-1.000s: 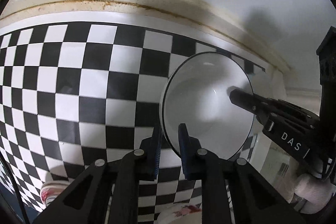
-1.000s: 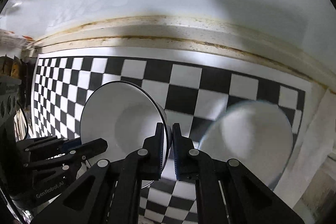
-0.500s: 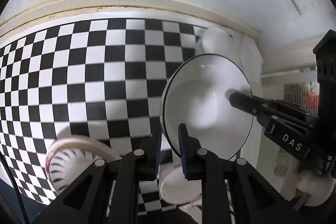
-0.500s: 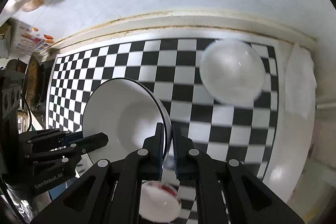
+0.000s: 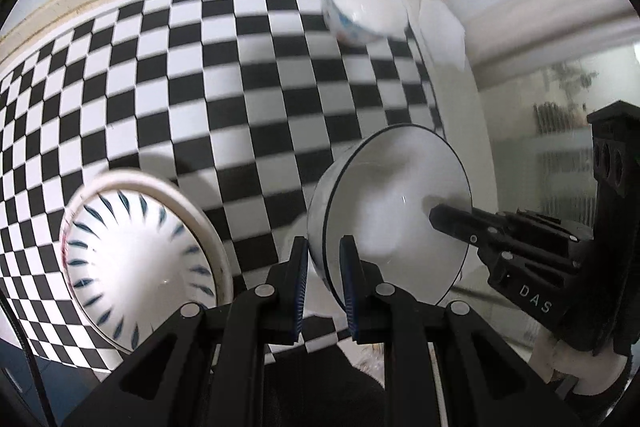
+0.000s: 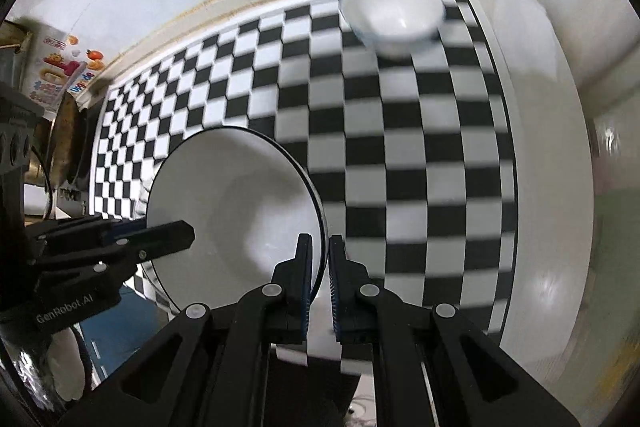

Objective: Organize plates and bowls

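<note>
The left tool (image 5: 323, 269) is clamped on the rim of a black-rimmed white bowl (image 5: 396, 211), one finger inside, one outside. The right tool (image 6: 319, 269) pinches the opposite rim of the same bowl (image 6: 236, 211), so the bowl hangs between them above the desk (image 5: 248, 99), tipped on edge, its empty hollow facing each camera. In the left wrist view the right tool reaches in from 3 o'clock; in the right wrist view the left tool comes in from 9 o'clock.

On the checkered cloth, at 8 o'clock of the left tool, sits a white bowl with blue dashes (image 5: 140, 259) radiating inside; it holds nothing. A blurred, empty small white bowl (image 6: 394, 15) stands at 12 o'clock, near the cloth's far edge by the wall. A folded white cloth (image 6: 524, 35) lies just beside it at 1 o'clock.
</note>
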Available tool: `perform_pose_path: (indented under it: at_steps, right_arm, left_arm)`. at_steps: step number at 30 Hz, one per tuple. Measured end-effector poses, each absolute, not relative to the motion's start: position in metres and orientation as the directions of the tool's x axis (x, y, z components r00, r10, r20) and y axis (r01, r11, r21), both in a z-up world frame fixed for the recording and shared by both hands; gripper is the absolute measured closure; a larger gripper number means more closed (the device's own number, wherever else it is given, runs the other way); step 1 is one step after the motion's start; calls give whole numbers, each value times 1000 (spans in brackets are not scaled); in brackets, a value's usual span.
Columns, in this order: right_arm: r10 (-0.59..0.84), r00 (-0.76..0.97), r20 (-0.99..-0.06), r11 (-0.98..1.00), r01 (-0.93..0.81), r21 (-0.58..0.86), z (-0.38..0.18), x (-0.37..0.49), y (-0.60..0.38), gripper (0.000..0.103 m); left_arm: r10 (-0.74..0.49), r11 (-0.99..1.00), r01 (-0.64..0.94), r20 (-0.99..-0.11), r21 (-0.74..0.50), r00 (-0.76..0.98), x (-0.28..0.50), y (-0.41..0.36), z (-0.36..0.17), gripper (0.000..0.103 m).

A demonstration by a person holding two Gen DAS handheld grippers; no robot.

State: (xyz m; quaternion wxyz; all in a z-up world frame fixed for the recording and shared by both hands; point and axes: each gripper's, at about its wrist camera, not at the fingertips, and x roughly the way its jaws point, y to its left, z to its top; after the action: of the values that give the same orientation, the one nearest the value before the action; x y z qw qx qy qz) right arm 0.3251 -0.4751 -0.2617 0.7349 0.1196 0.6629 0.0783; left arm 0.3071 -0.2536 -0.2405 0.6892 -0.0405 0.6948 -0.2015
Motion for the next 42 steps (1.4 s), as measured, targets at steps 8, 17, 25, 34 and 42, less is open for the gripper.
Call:
perform_pose_path:
  at_steps: [8, 17, 25, 34, 42]
  right_arm:
    - [285, 59, -957, 952, 98, 290, -304, 285, -479, 93]
    - [265, 29, -964, 959, 94, 267, -328, 273, -472, 93]
    - [267, 9, -964, 959, 96, 266, -335, 280, -470, 93]
    - [272, -44, -961, 957, 116, 266, -348, 289, -468, 90]
    - [299, -52, -953, 948, 126, 291, -347, 293, -473, 90]
  left_arm:
    - [-280, 921, 247, -953, -301, -115, 283, -265, -276, 89]
    - [-190, 929, 300, -974, -218, -122, 278, -277, -300, 89]
    - [-152, 929, 322, -981, -183, -117, 277, -282, -311, 89]
    - [-133, 934, 318, -985, -163, -113, 280, -283, -320, 89]
    - [-127, 930, 331, -986, -157, -110, 279, -281, -320, 89]
